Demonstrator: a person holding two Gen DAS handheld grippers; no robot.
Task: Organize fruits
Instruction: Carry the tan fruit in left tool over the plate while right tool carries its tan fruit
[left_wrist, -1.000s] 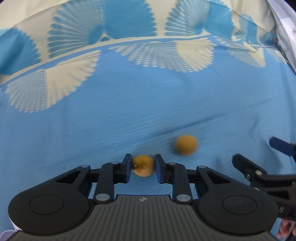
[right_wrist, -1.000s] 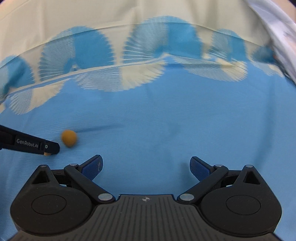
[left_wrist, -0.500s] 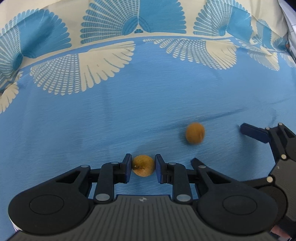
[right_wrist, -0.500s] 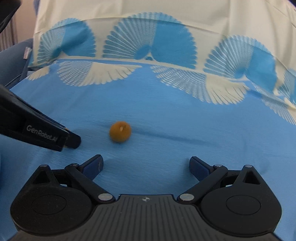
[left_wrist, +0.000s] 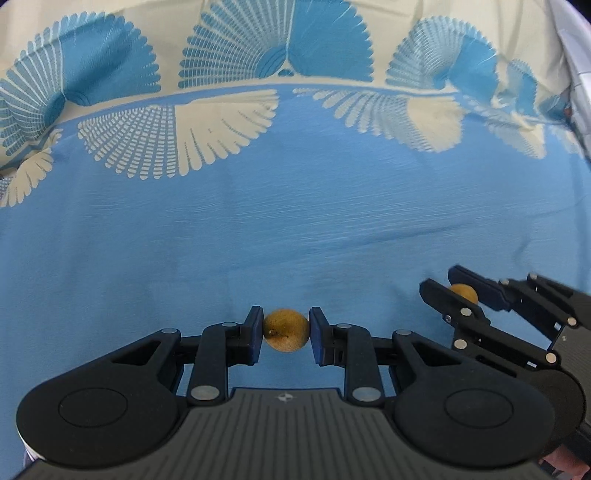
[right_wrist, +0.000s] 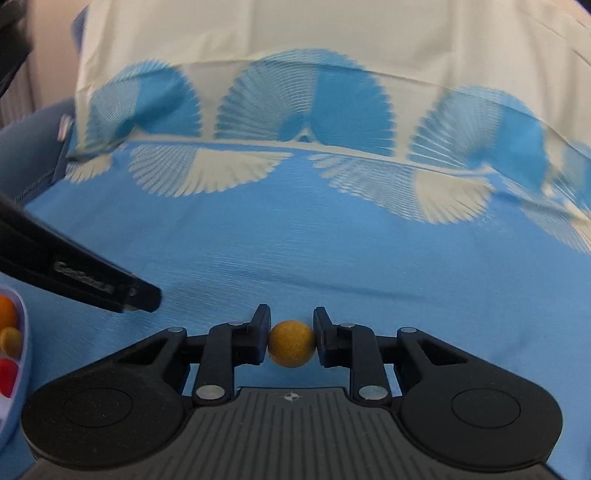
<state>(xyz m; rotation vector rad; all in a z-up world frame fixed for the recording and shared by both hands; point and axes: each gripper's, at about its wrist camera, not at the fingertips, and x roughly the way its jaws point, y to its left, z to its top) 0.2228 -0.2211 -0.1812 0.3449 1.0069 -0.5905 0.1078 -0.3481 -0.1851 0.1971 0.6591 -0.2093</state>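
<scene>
Two small round tan fruits are in play over a blue tablecloth. My left gripper is shut on one fruit, its blue pads pressing both sides. In the right wrist view my right gripper is closing its jaws on the other fruit, and the pads touch its sides. The left wrist view shows that right gripper at lower right with its fruit partly hidden between the fingers. A finger of the left gripper reaches in from the left of the right wrist view.
The rim of a pale bowl with orange and red fruits shows at the left edge of the right wrist view. The cloth has a cream fan pattern along its far side. A blue-grey cushion lies beyond the table's left corner.
My right gripper came up to the loose fruit and went from wide open to closed on it. My left gripper kept its fruit while shifting over the cloth.
</scene>
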